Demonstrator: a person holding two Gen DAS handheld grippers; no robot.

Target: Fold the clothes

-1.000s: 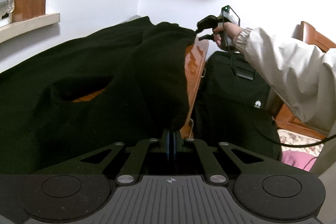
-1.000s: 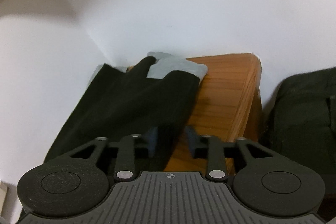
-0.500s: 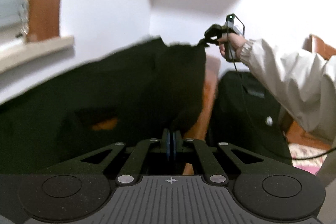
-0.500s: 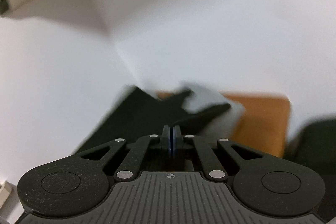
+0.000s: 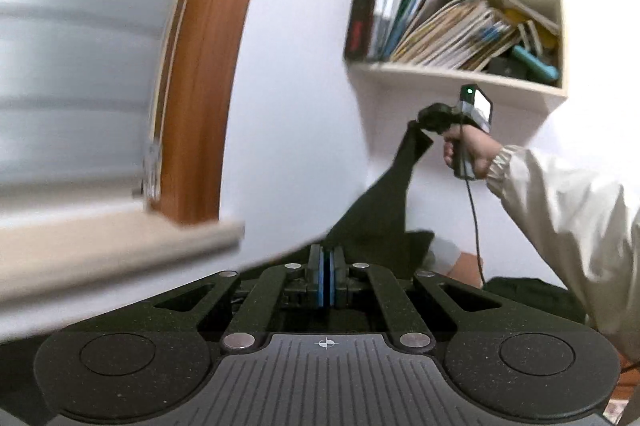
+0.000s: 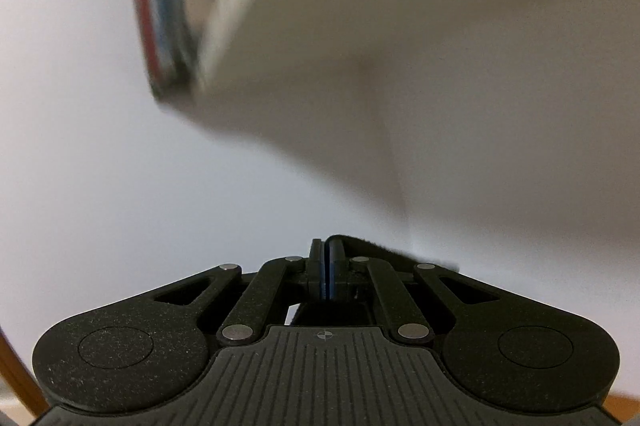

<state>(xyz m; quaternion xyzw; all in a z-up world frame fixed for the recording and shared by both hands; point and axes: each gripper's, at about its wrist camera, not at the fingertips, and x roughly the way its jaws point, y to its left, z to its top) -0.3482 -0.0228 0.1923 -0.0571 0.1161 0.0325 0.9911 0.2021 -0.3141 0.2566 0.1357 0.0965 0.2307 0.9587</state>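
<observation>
A white wall fills the room behind, with a wooden window frame (image 5: 200,86) and pale sill (image 5: 120,246) at left and a cream wall shelf (image 5: 460,76) stuffed with books (image 5: 404,14) at upper right. The black garment (image 5: 384,202) hangs stretched in the air between both grippers: the left gripper (image 5: 327,262) is clenched on its near edge, the right gripper (image 5: 416,124) on its far corner. Only a sliver of orange-brown surface (image 5: 464,266) shows low at right.

Matt black cloth garment (image 5: 384,202), glossy wooden frame (image 5: 200,74)
</observation>
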